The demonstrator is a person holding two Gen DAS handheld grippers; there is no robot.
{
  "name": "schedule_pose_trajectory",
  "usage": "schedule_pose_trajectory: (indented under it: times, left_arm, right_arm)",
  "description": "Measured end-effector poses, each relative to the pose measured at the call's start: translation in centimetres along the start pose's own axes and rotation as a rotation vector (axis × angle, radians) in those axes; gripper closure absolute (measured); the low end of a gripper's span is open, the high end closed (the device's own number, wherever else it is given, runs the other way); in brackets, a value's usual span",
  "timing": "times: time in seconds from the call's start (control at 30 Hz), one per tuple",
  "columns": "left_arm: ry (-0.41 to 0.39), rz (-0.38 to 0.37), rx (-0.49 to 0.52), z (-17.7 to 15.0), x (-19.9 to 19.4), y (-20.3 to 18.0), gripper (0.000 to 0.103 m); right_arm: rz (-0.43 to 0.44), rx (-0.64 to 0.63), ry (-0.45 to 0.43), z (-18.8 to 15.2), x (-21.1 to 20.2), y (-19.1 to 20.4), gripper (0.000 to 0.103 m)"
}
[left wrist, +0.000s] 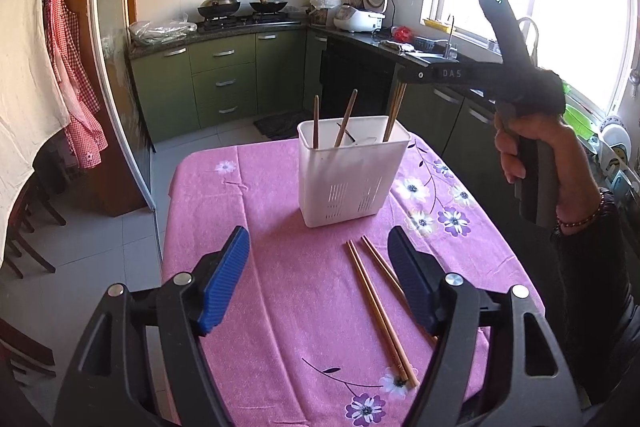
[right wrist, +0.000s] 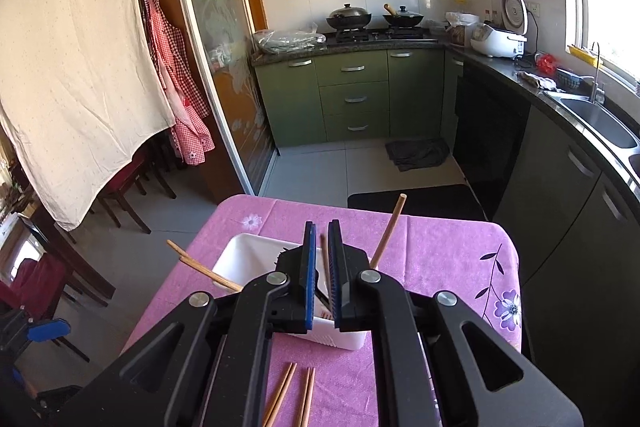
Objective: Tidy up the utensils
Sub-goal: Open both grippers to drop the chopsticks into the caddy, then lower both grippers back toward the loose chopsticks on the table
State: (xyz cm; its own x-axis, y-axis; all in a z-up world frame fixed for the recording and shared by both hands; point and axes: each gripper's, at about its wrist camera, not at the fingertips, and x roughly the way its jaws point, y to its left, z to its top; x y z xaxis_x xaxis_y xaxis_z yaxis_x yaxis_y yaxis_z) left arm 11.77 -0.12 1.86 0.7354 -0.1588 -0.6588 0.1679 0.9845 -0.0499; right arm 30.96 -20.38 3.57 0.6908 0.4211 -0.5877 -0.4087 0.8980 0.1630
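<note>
Left wrist: my left gripper (left wrist: pixel 318 281) is released, empty; loose chopsticks (left wrist: pixel 380 311) lie by my right finger. Risk: scattering them on a careless closing. Beyond, the white holder (left wrist: pixel 352 179) has several upright.

Right wrist: my right gripper (right wrist: pixel 322 275) clenches chopsticks over the holder (right wrist: pixel 240 247); off-centre, they'd miss.

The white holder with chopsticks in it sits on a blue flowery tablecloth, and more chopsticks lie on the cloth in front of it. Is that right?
Almost. The tablecloth is pink with flowers, not blue, as the left wrist view shows. The rest holds: the white holder has chopsticks standing in it, and more chopsticks lie on the cloth in front of it.
</note>
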Motion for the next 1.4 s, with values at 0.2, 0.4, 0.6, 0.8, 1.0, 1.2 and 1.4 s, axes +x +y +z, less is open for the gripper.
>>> schedule_pose_trajectory:
  times: [0.2,0.4,0.6,0.8,1.0,1.2,1.4]
  left_arm:
    - [0.05,-0.013,0.029,-0.7,1.5,-1.7,0.032]
    - [0.151,-0.027,0.034,-1.7,5.4,-3.8,0.032]
    - [0.263,-0.014,0.018,-3.0,10.6,-5.2,0.033]
    - [0.42,-0.033,-0.068,-4.4,16.0,-5.0,0.058]
    - [0.494,-0.031,-0.129,-5.2,18.7,-4.3,0.071]
    - [0.518,-0.008,-0.113,-5.2,19.8,-4.5,0.076]
    - [0.542,0.026,-0.097,-5.2,21.1,-5.0,0.081]
  right_arm:
    - [0.037,-0.029,-0.075,-2.2,-6.4,0.8,0.086]
    - [-0.002,-0.066,0.017,-10.2,-7.9,0.2,0.082]
    - [-0.07,0.012,0.148,-18.5,-5.2,-3.4,0.082]
    - [-0.028,0.096,0.22,-22.0,-3.5,-6.5,0.079]
    - [-0.001,0.096,0.23,-22.4,-2.8,-6.5,0.078]
    - [0.014,0.108,0.245,-22.3,-2.0,-6.6,0.078]
    - [0.025,0.121,0.249,-22.4,-2.1,-6.8,0.078]
